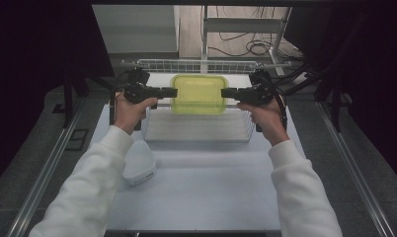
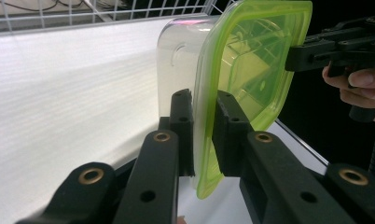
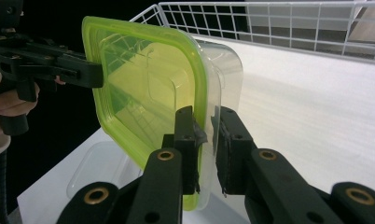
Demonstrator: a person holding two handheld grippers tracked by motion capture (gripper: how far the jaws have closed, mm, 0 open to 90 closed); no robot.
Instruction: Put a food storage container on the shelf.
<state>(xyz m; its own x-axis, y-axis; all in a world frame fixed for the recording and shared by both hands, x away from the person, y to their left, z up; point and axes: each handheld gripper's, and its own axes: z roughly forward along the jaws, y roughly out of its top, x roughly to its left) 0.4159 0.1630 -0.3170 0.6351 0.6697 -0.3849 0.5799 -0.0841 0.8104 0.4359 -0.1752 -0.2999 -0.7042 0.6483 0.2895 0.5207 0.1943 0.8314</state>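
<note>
A clear container with a translucent green lid (image 1: 198, 93) hangs in the air between my two grippers, above a white wire basket (image 1: 146, 129). My left gripper (image 1: 173, 92) is shut on its left rim and my right gripper (image 1: 225, 93) on its right rim. In the left gripper view the jaws (image 2: 204, 130) pinch the green lid's edge (image 2: 251, 60), with the clear body (image 2: 176, 56) behind it; the right gripper (image 2: 316, 51) grips the far edge. In the right gripper view the jaws (image 3: 205, 140) clamp the lid's rim (image 3: 143, 93), and the left gripper (image 3: 83, 72) holds the opposite side.
A second clear container (image 1: 137, 163) lies on the white table near my left forearm, also seen as the clear container (image 3: 97, 168) below the held one. The basket's wire wall (image 3: 269, 23) stands at the back. Dark curtains flank the table.
</note>
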